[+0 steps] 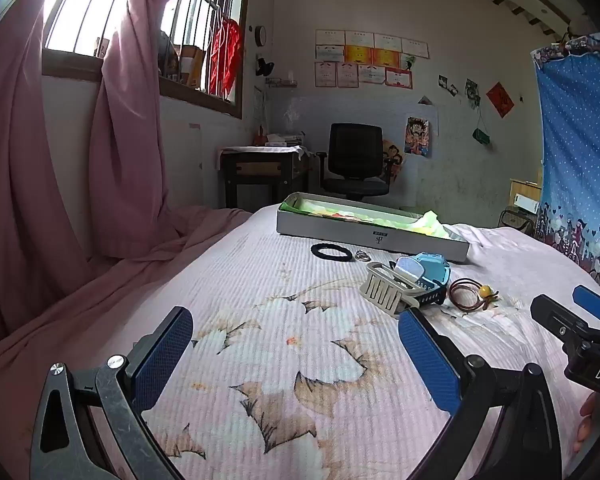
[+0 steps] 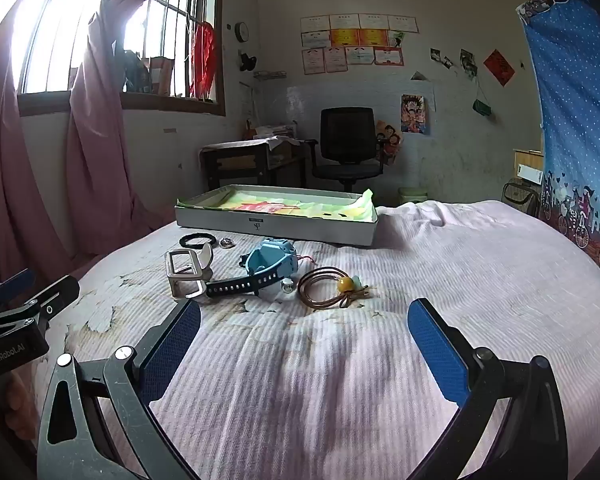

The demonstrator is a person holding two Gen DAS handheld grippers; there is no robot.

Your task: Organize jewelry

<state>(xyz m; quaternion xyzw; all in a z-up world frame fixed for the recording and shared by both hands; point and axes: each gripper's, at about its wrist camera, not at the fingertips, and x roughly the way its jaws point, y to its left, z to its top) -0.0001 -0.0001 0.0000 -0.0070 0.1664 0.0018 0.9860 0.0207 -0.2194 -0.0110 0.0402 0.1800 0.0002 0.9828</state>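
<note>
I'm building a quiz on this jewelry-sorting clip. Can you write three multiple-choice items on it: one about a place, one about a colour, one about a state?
1. Where does the black hair tie lie?
A. inside the box
B. on the bed just in front of the box
C. between a tool's fingers

2. What colour is the watch body?
A. light blue
B. red
C. white

3. How does the right tool stand?
A. shut on the cord
B. shut on nothing
C. open, holding nothing

Answers:
1 B: it lies on the bedspread near the box wall.
2 A: the case is light blue, with a dark strap.
3 C: its blue pads are spread wide over bare bedspread, short of the brown cord.
</note>
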